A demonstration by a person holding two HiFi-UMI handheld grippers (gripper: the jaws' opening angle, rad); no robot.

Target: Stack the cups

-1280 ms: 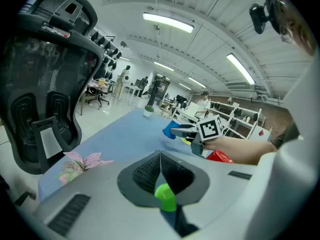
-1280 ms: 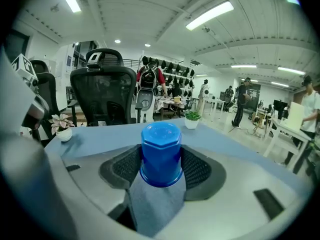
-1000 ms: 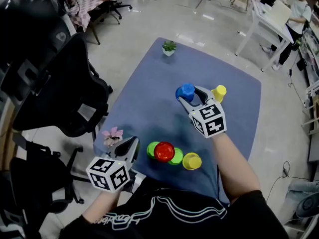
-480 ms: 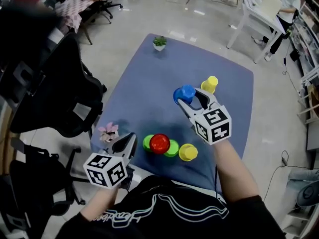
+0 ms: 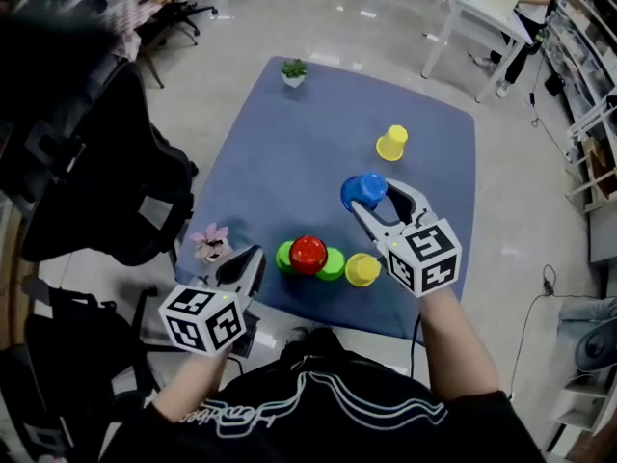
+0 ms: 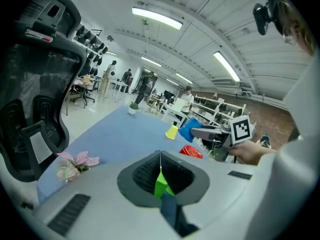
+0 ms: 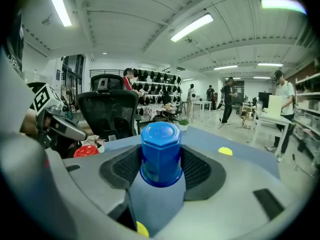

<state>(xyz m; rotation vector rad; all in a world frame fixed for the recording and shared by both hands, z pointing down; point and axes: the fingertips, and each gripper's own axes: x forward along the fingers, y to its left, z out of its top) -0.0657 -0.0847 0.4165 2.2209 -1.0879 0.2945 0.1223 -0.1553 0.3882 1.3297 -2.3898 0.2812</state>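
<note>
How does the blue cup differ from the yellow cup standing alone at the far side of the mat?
The blue cup is gripped between the jaws of the right claw; the far yellow cup stands free on the mat. The blue cup is nearer the red cup; the yellow one sits farther off, alone. Colour differs too, blue against yellow. Both are closed end up and look alike in shape.

The middle of the blue surface [image 5: 280, 162] lies bare, open passage for me. Near the front edge 3 things crowd together: a red cup [image 5: 308, 253] atop green cups [image 5: 335, 264], and a yellow cup [image 5: 362, 269] just beside them, close by my right gripper [image 5: 372, 197]. A pink flower [image 5: 212, 242] stands near my left gripper [image 5: 249, 261], seemingly apart. The black chair [image 5: 106, 181] blocks the left side.
</note>
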